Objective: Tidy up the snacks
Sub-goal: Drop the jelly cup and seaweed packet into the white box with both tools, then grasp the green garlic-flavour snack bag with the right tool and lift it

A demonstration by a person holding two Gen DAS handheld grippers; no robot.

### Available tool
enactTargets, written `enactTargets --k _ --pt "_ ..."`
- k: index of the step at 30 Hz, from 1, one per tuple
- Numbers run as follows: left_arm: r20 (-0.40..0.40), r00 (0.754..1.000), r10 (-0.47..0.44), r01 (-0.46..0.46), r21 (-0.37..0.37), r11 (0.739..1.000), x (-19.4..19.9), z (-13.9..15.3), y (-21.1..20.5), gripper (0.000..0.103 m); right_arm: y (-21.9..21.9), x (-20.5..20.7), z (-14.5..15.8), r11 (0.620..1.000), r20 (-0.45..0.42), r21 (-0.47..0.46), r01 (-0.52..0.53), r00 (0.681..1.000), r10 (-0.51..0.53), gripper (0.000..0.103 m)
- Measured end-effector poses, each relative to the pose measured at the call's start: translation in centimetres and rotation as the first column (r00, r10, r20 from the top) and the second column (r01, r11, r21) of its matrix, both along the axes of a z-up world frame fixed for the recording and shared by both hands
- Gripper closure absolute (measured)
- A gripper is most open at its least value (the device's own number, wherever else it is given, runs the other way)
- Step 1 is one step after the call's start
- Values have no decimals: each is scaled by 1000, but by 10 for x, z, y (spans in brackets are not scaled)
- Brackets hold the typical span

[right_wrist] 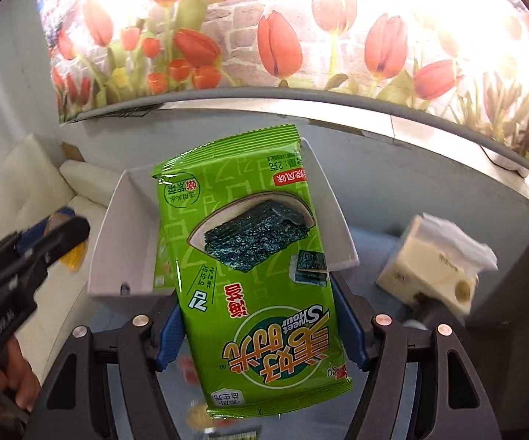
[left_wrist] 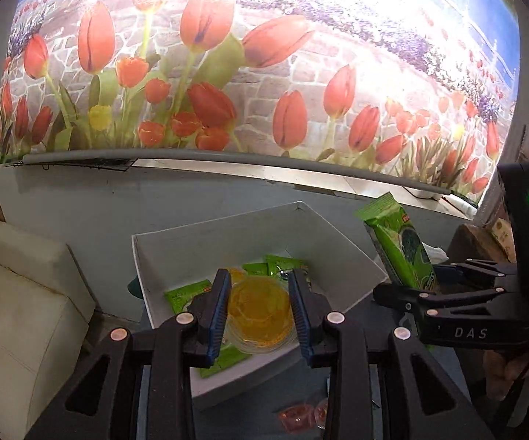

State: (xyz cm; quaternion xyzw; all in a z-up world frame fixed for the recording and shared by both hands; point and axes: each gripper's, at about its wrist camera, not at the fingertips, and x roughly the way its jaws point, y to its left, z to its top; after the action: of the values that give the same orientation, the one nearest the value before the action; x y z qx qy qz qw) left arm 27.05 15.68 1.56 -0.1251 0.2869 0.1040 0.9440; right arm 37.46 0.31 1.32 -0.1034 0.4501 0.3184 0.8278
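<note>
My left gripper is shut on a clear cup of yellow jelly and holds it over the white box. Several green seaweed packets and another yellow jelly lie inside the box. My right gripper is shut on a green seaweed snack packet, held upright in front of the white box. The same packet and right gripper show at the right of the left wrist view. The left gripper shows blurred at the left of the right wrist view.
Red jelly cups lie on the dark table below the box. A tissue box stands to the right on the table. A white sofa is at the left. A tulip mural covers the wall behind.
</note>
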Motion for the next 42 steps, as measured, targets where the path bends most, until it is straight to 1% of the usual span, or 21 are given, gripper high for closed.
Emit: enactTargets --k 2,5,7,8,10,11,12,13,15,18,21,23,25,29,32,35,36,38,40,42 --pt "-17 1000 19 -19 4 1000 14 -7 9 67 16 19 -4 1000 -19 2 7 1000 -7 29" --pt "-41 999 23 -23 -21 999 33 -17 27 66 33 39 -12 1000 -38 17 12 999 -12 29" --pt "-57 998 20 -21 -12 1000 42 -25 36 66 43 54 -18 999 -57 38 15 998 -13 28" --pt "-59 998 26 -26 -4 1000 44 -27 39 65 47 60 -21 998 -67 53 18 998 -15 27" --pt "-56 998 27 -27 -11 1000 49 -33 49 48 54 70 -24 998 -74 61 18 997 -13 18" --pt "-67 997 27 -28 -19 999 51 -35 54 21 56 72 -24 998 -71 52 20 997 -16 15" --pt "-78 997 29 -31 -26 999 52 -37 59 1 58 76 -26 999 -64 44 26 998 -23 9" --pt "-67 997 35 -37 -23 999 50 -39 63 0 58 79 -29 998 -71 47 34 997 -30 4" --pt "-71 997 35 -36 -13 999 45 -43 69 0 57 80 -30 998 -87 52 40 996 -35 3" --pt "-69 997 26 -25 8 1000 36 -46 68 0 50 75 -28 997 -72 72 37 997 -32 3" --pt "-82 996 35 -31 49 998 29 -50 61 0 39 60 -25 997 -68 74 17 998 -12 0" --pt "-71 997 25 -22 32 999 23 -51 59 0 32 47 -22 998 -38 61 0 999 3 0" --pt "-62 998 30 -27 49 998 14 -49 53 0 21 34 -19 998 -24 62 -2 1000 3 0" --pt "-50 999 21 -16 94 995 -11 -39 29 0 -16 -3 -16 995 -16 96 -9 1000 11 0" --pt "-37 999 -12 16 95 995 -45 -31 11 0 -43 -41 -18 994 -21 104 -42 999 44 0" --pt "-37 999 -30 31 46 998 -82 -29 -3 0 -64 -88 -27 995 -4 65 -74 997 75 0" --pt "-21 999 -45 45 27 999 -99 -29 -9 0 -69 -103 -32 995 4 50 -92 996 92 0" --pt "-26 999 -40 41 32 999 -126 -33 -23 0 -80 -134 -44 993 20 32 -113 993 113 0" --pt "-52 996 -69 71 37 997 -147 -40 -38 0 -82 -160 -62 990 16 -29 -136 991 136 0" --pt "-71 994 -80 81 10 997 -170 -49 -53 0 -82 -178 -78 985 24 -78 -152 988 154 0"
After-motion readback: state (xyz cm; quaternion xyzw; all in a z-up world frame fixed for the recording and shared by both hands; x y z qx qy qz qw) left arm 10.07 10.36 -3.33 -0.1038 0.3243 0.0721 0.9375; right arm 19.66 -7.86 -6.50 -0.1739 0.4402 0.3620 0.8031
